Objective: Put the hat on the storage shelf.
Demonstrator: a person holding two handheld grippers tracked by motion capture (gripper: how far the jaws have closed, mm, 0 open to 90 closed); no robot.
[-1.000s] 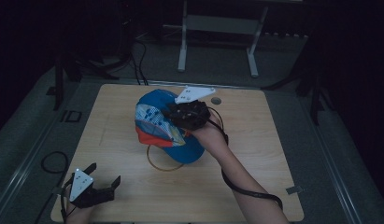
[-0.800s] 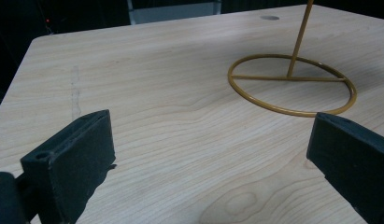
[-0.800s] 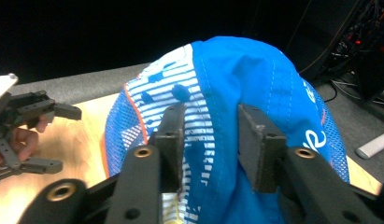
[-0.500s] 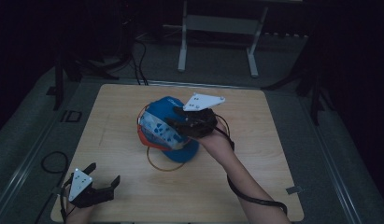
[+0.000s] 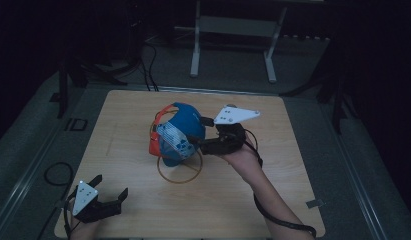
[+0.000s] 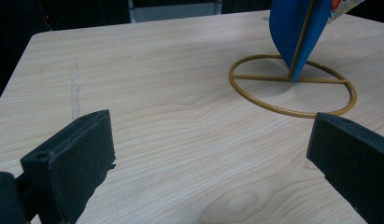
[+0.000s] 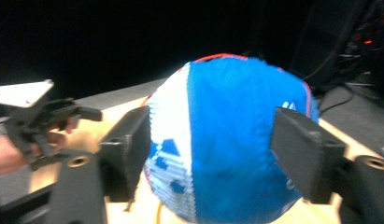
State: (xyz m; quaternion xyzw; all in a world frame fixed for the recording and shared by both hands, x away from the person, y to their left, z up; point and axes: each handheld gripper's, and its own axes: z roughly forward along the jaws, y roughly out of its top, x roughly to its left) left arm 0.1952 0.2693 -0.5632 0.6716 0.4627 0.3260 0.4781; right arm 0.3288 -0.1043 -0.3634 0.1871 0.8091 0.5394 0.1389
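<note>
Blue-white cap (image 5: 177,135) on brass wire stand (image 5: 179,171), mid-table | right gripper (image 5: 202,143) jaws just been opening, released, cap between them untouched (pads clear) | left gripper (image 5: 109,194) wide, idle by near-left corner | risk: withdrawing jaw snags fabric, tips light stand.

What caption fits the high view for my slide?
Blue cap sits on a gold wire stand; right gripper, jaws just opened, beside it; left gripper rests open.
</note>
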